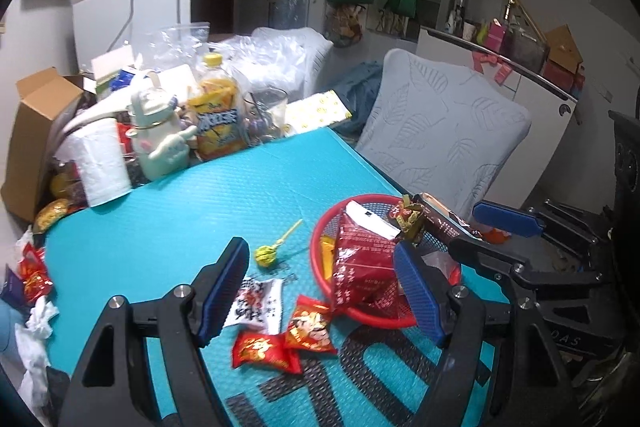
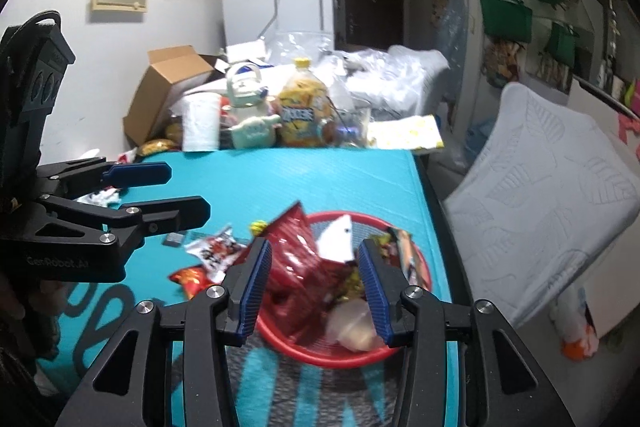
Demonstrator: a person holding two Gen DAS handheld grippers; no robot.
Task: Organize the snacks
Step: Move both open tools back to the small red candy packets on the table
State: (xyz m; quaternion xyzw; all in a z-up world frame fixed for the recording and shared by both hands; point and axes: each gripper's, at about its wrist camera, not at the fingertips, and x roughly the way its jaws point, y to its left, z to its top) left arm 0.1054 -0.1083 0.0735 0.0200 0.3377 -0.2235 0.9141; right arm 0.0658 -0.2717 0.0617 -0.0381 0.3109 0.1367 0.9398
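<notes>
A red mesh basket (image 1: 317,247) stands at the right edge of the turquoise mat (image 1: 200,211). In it lie a big red snack bag (image 1: 360,263), a dark brown bar (image 1: 440,221) and small wrapped sweets. My left gripper (image 1: 320,291) hangs open above loose snacks: a white packet (image 1: 260,303), two small red packets (image 1: 308,327) and a yellow-green lollipop (image 1: 266,254). My right gripper (image 2: 315,287) is open above the basket (image 2: 320,355), with the red bag (image 2: 292,267) lying below its fingers. Each gripper also shows in the other's view: the right gripper (image 1: 466,229) and the left gripper (image 2: 188,189).
The table's far end is crowded: a paper roll (image 1: 102,167), a pale green bottle (image 1: 160,135), an orange drink bottle (image 1: 218,119) and a cardboard box (image 1: 36,131). A chair with a pale cover (image 1: 444,123) stands right of the table. Crumpled wrappers (image 1: 34,275) lie at the left edge.
</notes>
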